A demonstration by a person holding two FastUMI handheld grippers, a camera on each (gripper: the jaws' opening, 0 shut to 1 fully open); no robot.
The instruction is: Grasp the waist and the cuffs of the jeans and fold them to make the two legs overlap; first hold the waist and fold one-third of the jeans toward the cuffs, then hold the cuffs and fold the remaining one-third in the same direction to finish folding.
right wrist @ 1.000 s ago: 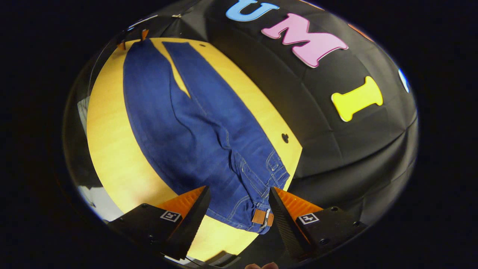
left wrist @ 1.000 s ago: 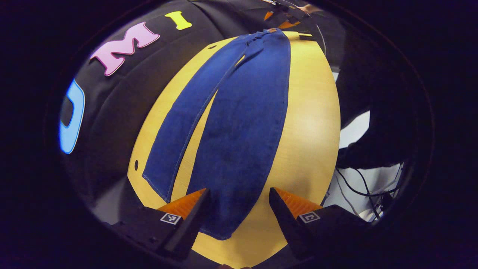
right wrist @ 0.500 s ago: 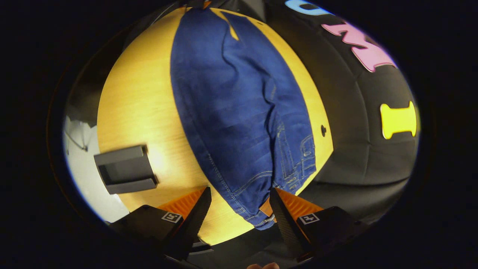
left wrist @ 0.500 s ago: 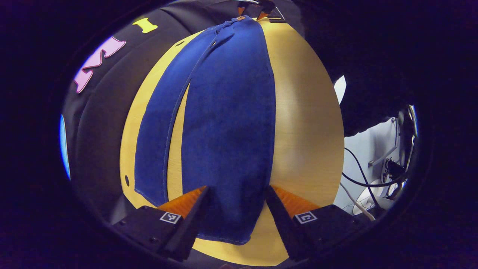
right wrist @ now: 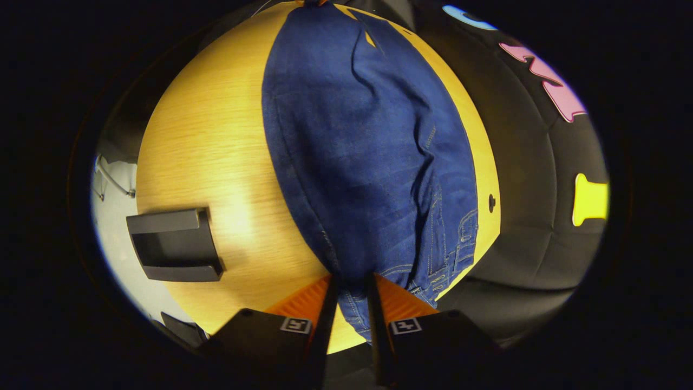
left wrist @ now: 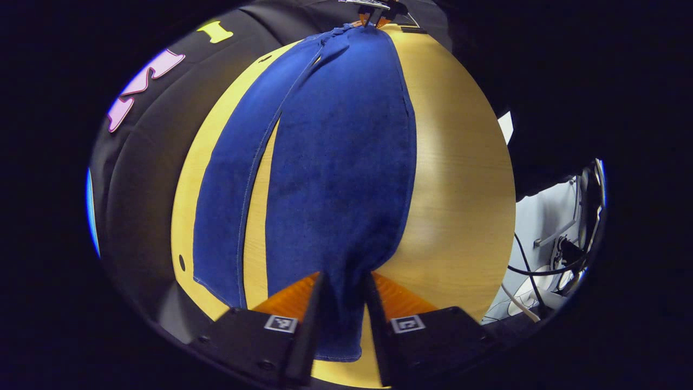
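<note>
Dark blue jeans (left wrist: 335, 162) lie flat along a round wooden table (left wrist: 455, 179), the two legs side by side with a narrow gap. My left gripper (left wrist: 343, 303) is shut on the cuff end of the nearer leg (left wrist: 338, 336); the fabric bunches between its fingers. In the right gripper view the waist end of the jeans (right wrist: 379, 179) fills the middle, and my right gripper (right wrist: 352, 309) is shut on the waistband corner (right wrist: 354, 300). At the far end of the left gripper view, the right gripper (left wrist: 373, 13) shows small at the waist.
A dark rectangular holder (right wrist: 173, 246) sits on the table (right wrist: 216, 135) to the left of the waist in the right gripper view. Cables and a white floor (left wrist: 547, 254) lie past the table's right edge in the left gripper view. A small hole (right wrist: 491, 203) marks the tabletop near the wall.
Both grippers have gone from open to shut: the left closed on the leg cuff, the right closed on the waistband. Both came a little lower toward the denim.
</note>
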